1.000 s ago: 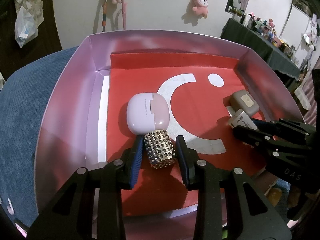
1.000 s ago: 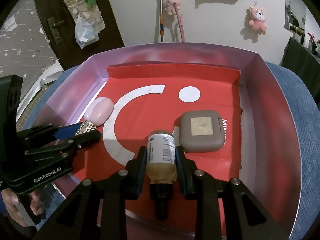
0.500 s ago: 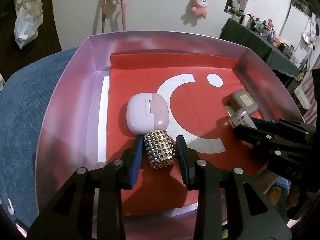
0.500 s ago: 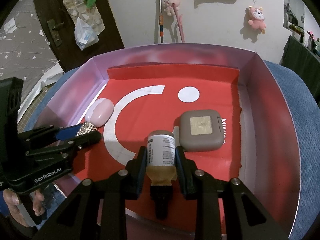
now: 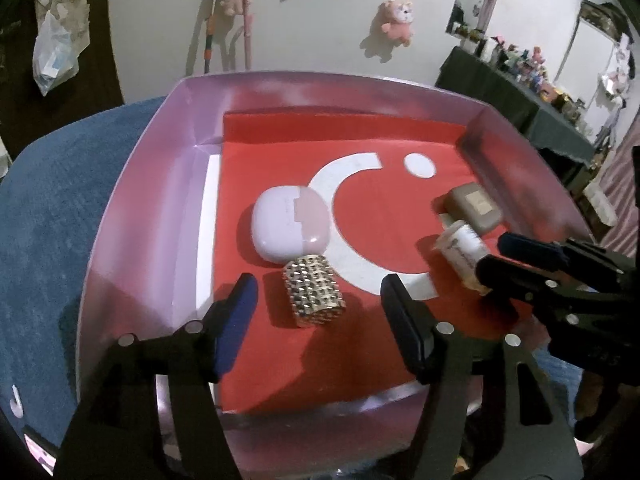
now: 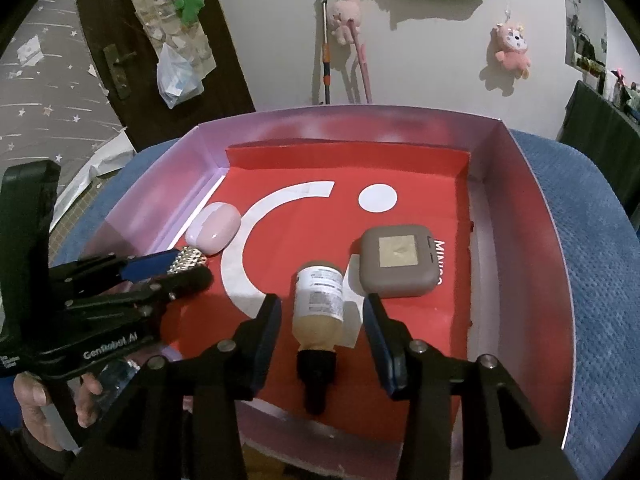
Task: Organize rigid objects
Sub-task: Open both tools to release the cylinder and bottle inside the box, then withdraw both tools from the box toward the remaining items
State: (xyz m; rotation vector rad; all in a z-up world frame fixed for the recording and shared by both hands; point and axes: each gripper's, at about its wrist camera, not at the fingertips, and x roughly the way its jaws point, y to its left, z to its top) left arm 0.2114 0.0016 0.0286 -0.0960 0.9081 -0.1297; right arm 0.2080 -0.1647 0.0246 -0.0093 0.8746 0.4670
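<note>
A studded gold cylinder (image 5: pixel 314 296) lies on the red floor of the pink box (image 5: pixel 132 208), touching a lilac-and-pink case (image 5: pixel 290 228). My left gripper (image 5: pixel 320 300) is open, its fingers either side of the cylinder and apart from it. A small bottle (image 6: pixel 320 304) with white label and black cap lies on its side next to a taupe square case (image 6: pixel 398 260). My right gripper (image 6: pixel 322 320) is open around the bottle without touching it. The left gripper also shows in the right wrist view (image 6: pixel 176 270), the right gripper in the left wrist view (image 5: pixel 516 256).
The box (image 6: pixel 536 224) has raised walls on all sides and sits on a blue cushioned seat (image 6: pixel 600 248). A dark table with small items (image 5: pixel 520 92) stands at the far right. A door (image 6: pixel 132 48) and wall with plush toys lie behind.
Both grippers have opened. The left let go of the studded cylinder and the right let go of the bottle; both objects now lie on the box floor.
</note>
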